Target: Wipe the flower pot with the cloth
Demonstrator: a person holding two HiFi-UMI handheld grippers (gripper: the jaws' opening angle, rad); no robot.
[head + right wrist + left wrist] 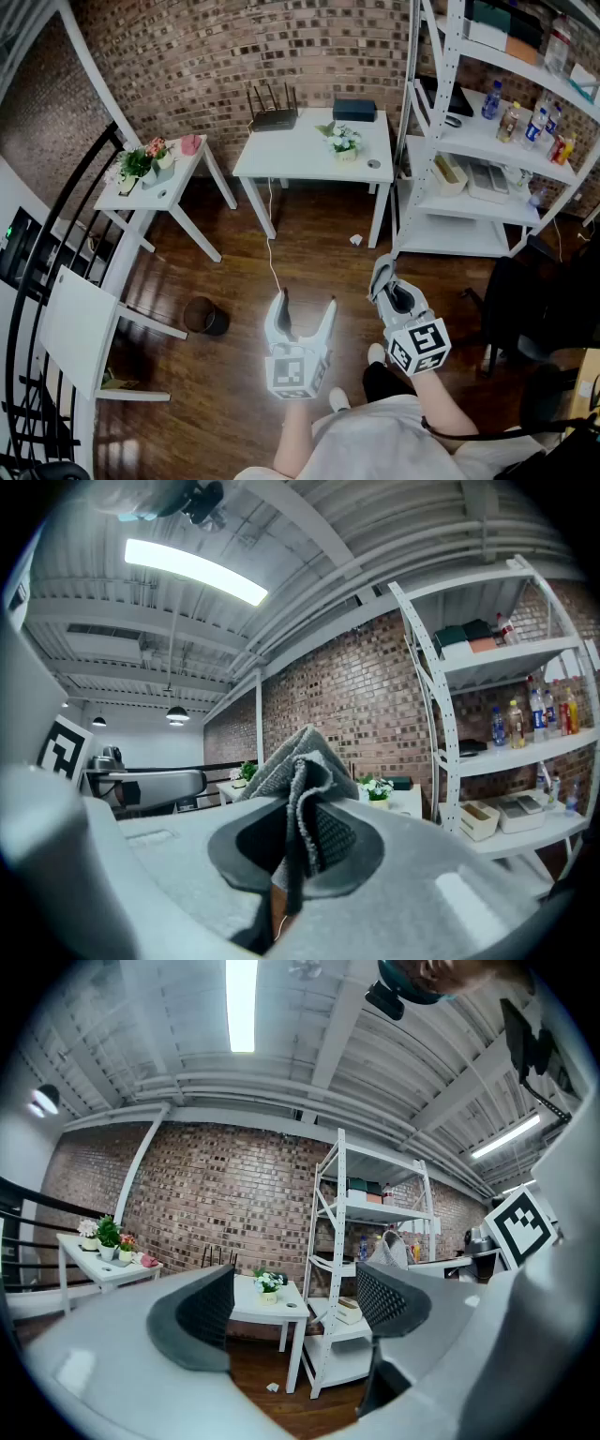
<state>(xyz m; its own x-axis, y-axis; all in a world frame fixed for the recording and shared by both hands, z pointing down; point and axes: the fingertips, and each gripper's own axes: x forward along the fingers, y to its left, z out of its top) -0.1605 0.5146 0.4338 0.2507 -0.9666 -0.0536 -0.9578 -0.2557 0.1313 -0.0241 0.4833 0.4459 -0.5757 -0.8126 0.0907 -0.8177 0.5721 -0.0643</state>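
OVER THE FLOOR, NEAR SIDE OF THE ROOM: TONGS, CLOTH AND POT

At near centre, over the wooden floor (309, 234): left tongs (306, 302), held level, jaws wide apart, nothing between them. Just to the right: right tongs (384, 278), also level, jaws closed on a folded grey cloth (300, 766). Cloth bunched and standing up past the jaw tips.

On the far white table (291, 150), toward its right end: flower pot (345, 145) with white blooms, upright, well apart from both tongs and from the cloth. On the same table, along the far edge: black router (273, 114) and dark box (353, 109).

At far left: small white side table (183, 173) with more potted plants (145, 161) grouped at its far end. At right: white shelf rack (450, 234) with bottles and boxes. On the floor, left of the left tongs: dark round bin (204, 317).
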